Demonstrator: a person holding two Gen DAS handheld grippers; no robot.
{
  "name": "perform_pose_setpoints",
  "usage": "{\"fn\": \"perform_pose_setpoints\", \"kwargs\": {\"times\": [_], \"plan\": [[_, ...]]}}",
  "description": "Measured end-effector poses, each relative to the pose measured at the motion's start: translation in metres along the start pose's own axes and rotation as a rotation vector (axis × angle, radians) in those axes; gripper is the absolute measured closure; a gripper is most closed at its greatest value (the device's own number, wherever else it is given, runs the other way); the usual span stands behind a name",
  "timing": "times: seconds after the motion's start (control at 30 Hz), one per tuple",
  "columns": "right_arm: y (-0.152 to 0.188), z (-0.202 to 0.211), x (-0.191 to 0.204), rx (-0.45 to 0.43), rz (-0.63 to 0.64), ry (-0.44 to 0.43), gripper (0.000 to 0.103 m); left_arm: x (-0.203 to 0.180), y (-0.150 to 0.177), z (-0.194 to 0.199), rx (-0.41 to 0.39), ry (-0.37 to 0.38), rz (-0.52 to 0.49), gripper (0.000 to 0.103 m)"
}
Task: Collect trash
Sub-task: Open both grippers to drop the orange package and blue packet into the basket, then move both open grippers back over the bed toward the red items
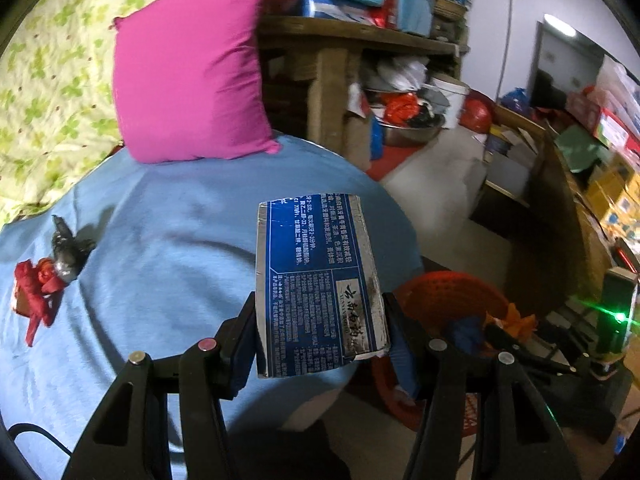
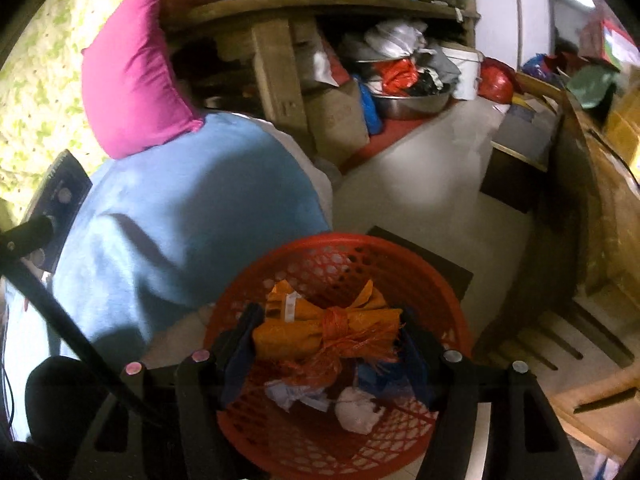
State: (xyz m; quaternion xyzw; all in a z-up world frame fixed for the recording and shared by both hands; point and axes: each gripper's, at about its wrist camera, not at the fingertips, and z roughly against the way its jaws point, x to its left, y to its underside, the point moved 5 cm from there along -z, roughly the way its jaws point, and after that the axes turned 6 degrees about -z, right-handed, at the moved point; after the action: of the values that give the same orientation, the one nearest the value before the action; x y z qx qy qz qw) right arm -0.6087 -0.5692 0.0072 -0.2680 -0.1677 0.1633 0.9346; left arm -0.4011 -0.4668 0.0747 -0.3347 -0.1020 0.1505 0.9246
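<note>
L hand-held gripper (image 1: 322, 332) is clamped on a flattened blue carton (image 1: 320, 284) w/ white print, fingers pressing its two side edges; carton stands upright btwn them, lifted above the blue sheet (image 1: 168, 216) of the bed. Further left on that sheet lie a red ribbon scrap (image 1: 34, 292) and a crumpled grey foil piece (image 1: 66, 250), touching each other. A magenta pillow (image 1: 188, 76) leans at the head of the bed, beside a cluttered wooden shelf (image 1: 356, 36).

R hand-held gripper (image 2: 328, 334) is closed on an orange bundle (image 2: 326, 330) tied round the middle w/ orange string, held crosswise btwn the fingers, directly over the red mesh basket (image 2: 452, 320). Basket sits on the floor just beside the bed edge. Inside it, under the bundle: a crumpled white paper wad (image 2: 358, 410), another whitish scrap (image 2: 294, 396), and sth blue (image 2: 380, 376), too blurred to identify.

In the L wrist view the basket's rim (image 1: 452, 284) shows to the right of the carton, w/ the orange bundle (image 1: 516, 320) above it.
</note>
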Motion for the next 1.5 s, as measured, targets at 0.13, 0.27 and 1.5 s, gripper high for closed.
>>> {"fn": "perform_pose_setpoints", "kwargs": {"times": [0.13, 0.27, 1.5], "plan": [[-0.001, -0.003, -0.012, 0.003, -0.032, 0.016, 0.005, -0.015, 0.002, -0.006, 0.013, 0.027, -0.028, 0.044], [-0.009, 0.004, -0.022, -0.037, -0.064, 0.032, 0.005, -0.024, 0.004, -0.012, 0.028, 0.054, -0.040, 0.044], [-0.038, 0.045, -0.051, -0.203, -0.147, 0.047, 0.005, -0.072, 0.010, -0.033, 0.104, 0.304, -0.144, 0.034]]}}
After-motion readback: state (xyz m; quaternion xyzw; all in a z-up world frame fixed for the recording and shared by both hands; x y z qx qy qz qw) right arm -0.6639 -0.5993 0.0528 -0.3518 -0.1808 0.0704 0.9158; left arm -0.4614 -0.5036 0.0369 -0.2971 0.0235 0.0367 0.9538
